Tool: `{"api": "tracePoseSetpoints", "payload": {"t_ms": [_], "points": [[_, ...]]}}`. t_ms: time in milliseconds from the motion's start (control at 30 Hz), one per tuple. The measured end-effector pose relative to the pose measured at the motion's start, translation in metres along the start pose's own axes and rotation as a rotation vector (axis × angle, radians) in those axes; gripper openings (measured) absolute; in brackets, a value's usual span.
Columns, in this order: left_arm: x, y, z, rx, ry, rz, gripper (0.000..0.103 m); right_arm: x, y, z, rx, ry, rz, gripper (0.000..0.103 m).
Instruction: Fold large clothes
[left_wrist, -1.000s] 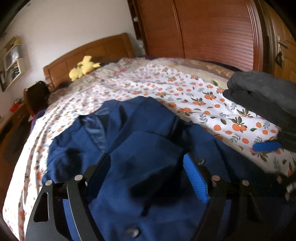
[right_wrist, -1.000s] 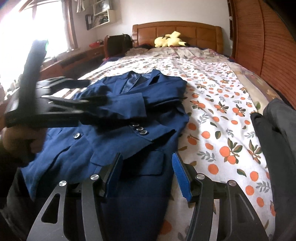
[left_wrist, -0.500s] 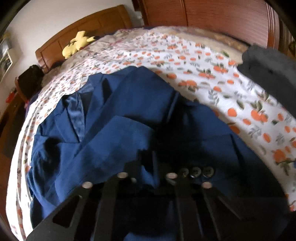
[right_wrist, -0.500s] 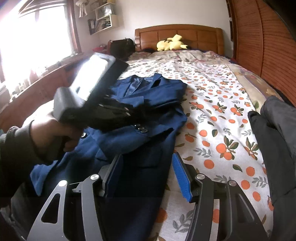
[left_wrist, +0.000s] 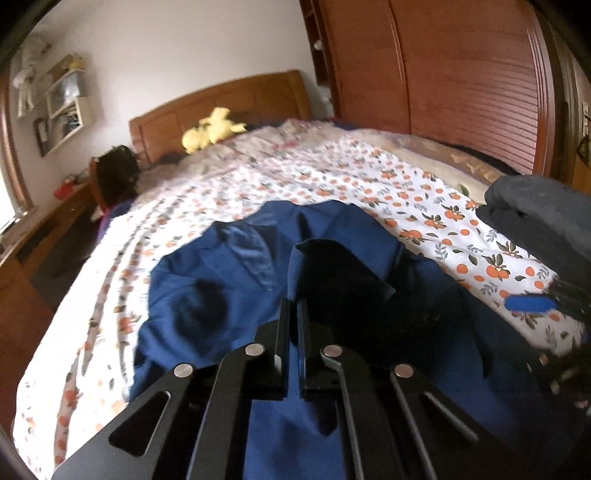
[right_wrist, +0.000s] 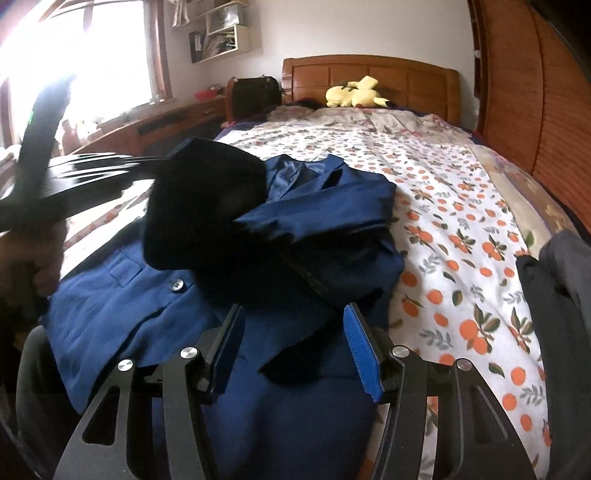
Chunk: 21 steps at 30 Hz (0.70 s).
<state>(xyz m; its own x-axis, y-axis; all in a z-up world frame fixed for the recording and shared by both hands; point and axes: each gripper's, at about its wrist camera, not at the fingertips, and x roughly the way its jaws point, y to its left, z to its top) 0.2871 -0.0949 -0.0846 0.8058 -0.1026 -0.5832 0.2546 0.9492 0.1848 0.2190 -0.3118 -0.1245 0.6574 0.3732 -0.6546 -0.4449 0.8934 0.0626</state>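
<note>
Landmark: we place everything against the navy jacket, lying face up on the bed with its collar toward the headboard
Window side: left of the jacket we see bare flowered sheet, then a wooden desk under the window
Left tongs: pressed together and pinching the jacket's sleeve end, which hangs lifted above the chest of the jacket; the fabric runs between the two black fingers
Left hand: we hold the handle at the jacket's left edge; the lifted cloth reads dark and blurred in the right wrist view
Jacket front: one button and a pocket flap lie flat, left of the raised sleeve
Right tongs: spread, nothing between the blue pads, hovering over the jacket's lower right panel
Right of the jacket: open sheet, then a dark grey garment at the bed's edge, apart from the jacket
Step in hand, as we judge it: carrying the sleeve across the body to lay it flat
Doing it well: we should keep the pinch near the cuff, draw the sleeve taut so it lands without twisting, and line it parallel to the jacket's side seam
Right tongs' part: we would press the lower panel down so the body does not drag
Risk: cloth slipping from a thin pinch
</note>
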Motion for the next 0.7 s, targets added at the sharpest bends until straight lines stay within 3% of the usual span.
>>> {"api": "tracePoseSetpoints", "payload": {"t_ms": [233,467,700], "points": [[-0.035,0.034,-0.039,-0.040,-0.018,0.034,0.003,0.020,0.016,0.011,-0.028,0.019,-0.006,0.053],[-0.022,0.055,-0.086,-0.077,0.044,0.044,0.003,0.040,0.029,0.017,-0.037,0.041,-0.006,0.053],[-0.016,0.064,-0.108,-0.114,0.067,0.051,0.007,0.052,0.041,0.015,-0.059,0.067,-0.001,0.053]]}}
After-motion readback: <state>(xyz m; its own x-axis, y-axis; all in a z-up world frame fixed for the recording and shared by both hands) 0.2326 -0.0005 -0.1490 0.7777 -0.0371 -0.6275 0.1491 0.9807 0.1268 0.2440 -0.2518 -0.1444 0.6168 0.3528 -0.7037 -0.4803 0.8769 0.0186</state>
